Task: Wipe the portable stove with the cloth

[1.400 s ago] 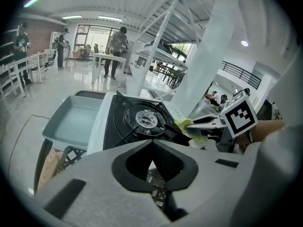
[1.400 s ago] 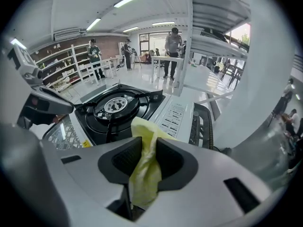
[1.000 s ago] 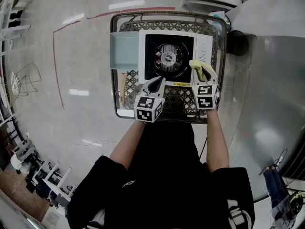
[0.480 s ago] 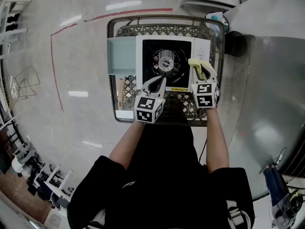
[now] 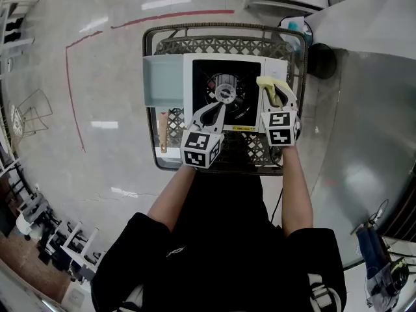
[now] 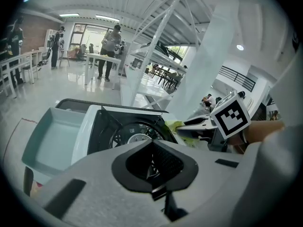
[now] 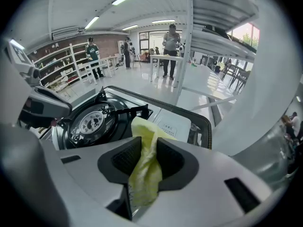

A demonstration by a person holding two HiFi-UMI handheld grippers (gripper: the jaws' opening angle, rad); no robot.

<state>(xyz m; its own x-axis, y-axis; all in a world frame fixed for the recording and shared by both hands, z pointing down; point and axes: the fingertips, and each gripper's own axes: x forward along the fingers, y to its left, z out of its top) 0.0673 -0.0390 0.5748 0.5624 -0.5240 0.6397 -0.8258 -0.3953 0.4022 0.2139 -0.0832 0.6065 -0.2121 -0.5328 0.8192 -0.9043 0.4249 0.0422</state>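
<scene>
The portable stove (image 5: 189, 83) is white with a black burner (image 5: 224, 95) and sits in a wicker basket (image 5: 227, 43). My right gripper (image 5: 276, 96) is over the stove's right control panel, shut on a yellow cloth (image 5: 268, 84). Its jaws have eased slightly wider in the last second, but in the right gripper view the cloth (image 7: 144, 169) is still pinched between the pads. My left gripper (image 5: 218, 111) hangs over the stove's front edge near the burner, shut, with nothing between its jaws. In the left gripper view the burner (image 6: 135, 138) lies just ahead and the right gripper (image 6: 199, 126) is to the right.
A pale blue-grey tray (image 5: 162, 80) lies beside the stove's left side in the basket. A wooden-handled tool (image 5: 162, 132) lies near the basket's front left. A black round object (image 5: 320, 60) and a grey curved surface (image 5: 370, 122) are to the right. People stand far off (image 7: 170, 39).
Both grippers have moved forward, from the stove's front edge to further over its top. The cloth stays in the right gripper.
</scene>
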